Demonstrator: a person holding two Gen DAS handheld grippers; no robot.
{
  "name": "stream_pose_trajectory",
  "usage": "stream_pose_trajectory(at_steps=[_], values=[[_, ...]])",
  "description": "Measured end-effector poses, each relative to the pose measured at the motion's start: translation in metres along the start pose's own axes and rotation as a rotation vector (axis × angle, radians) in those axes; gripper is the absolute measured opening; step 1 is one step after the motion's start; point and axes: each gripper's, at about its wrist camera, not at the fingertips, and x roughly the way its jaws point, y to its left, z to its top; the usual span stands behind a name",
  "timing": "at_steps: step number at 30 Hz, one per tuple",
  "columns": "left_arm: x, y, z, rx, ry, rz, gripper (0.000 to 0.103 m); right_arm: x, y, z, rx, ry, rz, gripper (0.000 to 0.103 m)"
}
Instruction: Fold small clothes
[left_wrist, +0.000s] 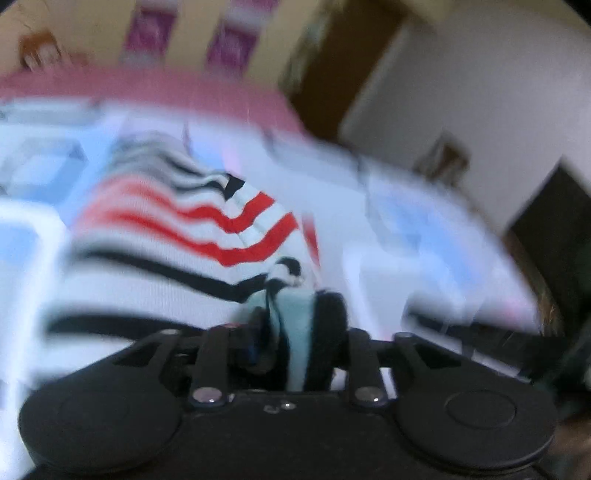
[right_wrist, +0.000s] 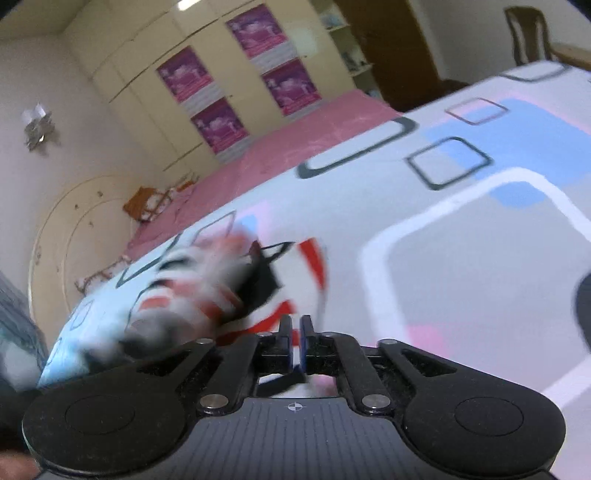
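Left wrist view: bedspread (left_wrist: 424, 229), white with pale blue blocks, badly blurred; pink sheet (left_wrist: 147, 88) beyond it; two purple posters (left_wrist: 229, 48) on cream cupboard doors. One striped garment (left_wrist: 166, 236), white with red and black bands, lies on the bedspread. Left gripper (left_wrist: 295, 321): fingers clamped on a fold of the garment's pale cloth.

Right wrist view: same bedspread (right_wrist: 480, 258), pink sheet (right_wrist: 295, 147) behind, four purple posters (right_wrist: 218, 125), one wooden chair (right_wrist: 528, 37). Striped garment (right_wrist: 207, 288) blurred, left of the right gripper (right_wrist: 295, 328); fingers nearly together, whether pinching cloth cannot be told.
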Motion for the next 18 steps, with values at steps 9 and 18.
stream_pose_trajectory(at_steps=[9, 18], values=[[-0.080, 0.022, -0.003, 0.019, -0.154, -0.081, 0.067, -0.023, -0.022, -0.002, 0.058, 0.027, 0.098, 0.066], [-0.038, 0.119, 0.028, -0.081, -0.048, -0.029, 0.051, 0.043, 0.023, -0.014, 0.063, 0.233, 0.159, 0.064]])
